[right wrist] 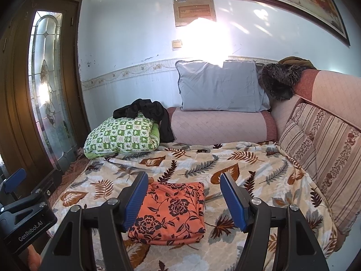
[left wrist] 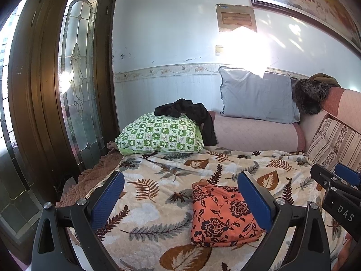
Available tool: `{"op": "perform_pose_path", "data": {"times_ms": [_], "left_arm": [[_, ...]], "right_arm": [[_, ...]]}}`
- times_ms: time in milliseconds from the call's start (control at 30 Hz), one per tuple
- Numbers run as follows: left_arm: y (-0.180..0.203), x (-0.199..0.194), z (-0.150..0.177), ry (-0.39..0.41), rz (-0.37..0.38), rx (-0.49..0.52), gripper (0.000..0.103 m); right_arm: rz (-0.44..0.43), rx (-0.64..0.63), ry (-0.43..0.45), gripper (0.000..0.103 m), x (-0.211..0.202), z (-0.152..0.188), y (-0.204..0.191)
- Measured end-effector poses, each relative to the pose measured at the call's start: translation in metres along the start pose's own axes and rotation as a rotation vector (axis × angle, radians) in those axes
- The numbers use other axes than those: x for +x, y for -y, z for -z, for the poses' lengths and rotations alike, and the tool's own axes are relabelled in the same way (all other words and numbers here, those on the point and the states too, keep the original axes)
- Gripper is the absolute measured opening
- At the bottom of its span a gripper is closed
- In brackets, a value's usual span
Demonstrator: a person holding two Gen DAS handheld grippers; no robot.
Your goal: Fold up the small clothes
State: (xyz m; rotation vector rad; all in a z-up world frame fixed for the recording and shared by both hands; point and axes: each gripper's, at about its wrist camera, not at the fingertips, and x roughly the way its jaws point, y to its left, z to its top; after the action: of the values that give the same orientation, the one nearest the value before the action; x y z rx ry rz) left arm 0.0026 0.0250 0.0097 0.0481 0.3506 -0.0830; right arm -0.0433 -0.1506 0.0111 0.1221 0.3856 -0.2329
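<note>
Folded orange cloth (right wrist: 171, 212) lies square on blanket (right wrist: 248, 158), both tools apart.

Lighting: daylight, bright; a blown-out patch of glare lay on the wall (left wrist: 158, 22) above the grey pillow (left wrist: 255, 94); a second flare showed on the glass door panel (left wrist: 76, 67); the blanket (left wrist: 158, 180) was evenly lit, shadows soft; focus sharp throughout; strong fisheye bending and dark vignetting at the corners.
</note>
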Motion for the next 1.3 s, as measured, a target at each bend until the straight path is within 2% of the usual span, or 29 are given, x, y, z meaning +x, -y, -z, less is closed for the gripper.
{"op": "perform_pose_path", "data": {"times_ms": [633,1300], "left_arm": [[-0.004,0.007,0.007,-0.010,0.000,0.012,0.100],[0.001,0.017,0.001,-0.021,0.042,0.033,0.100]], "right_arm": [[0.012,-0.013,-0.035,0.070,0.013,0.009,0.001],[0.049,-0.002,-0.050,0.070,0.018,0.006,0.004]]}}
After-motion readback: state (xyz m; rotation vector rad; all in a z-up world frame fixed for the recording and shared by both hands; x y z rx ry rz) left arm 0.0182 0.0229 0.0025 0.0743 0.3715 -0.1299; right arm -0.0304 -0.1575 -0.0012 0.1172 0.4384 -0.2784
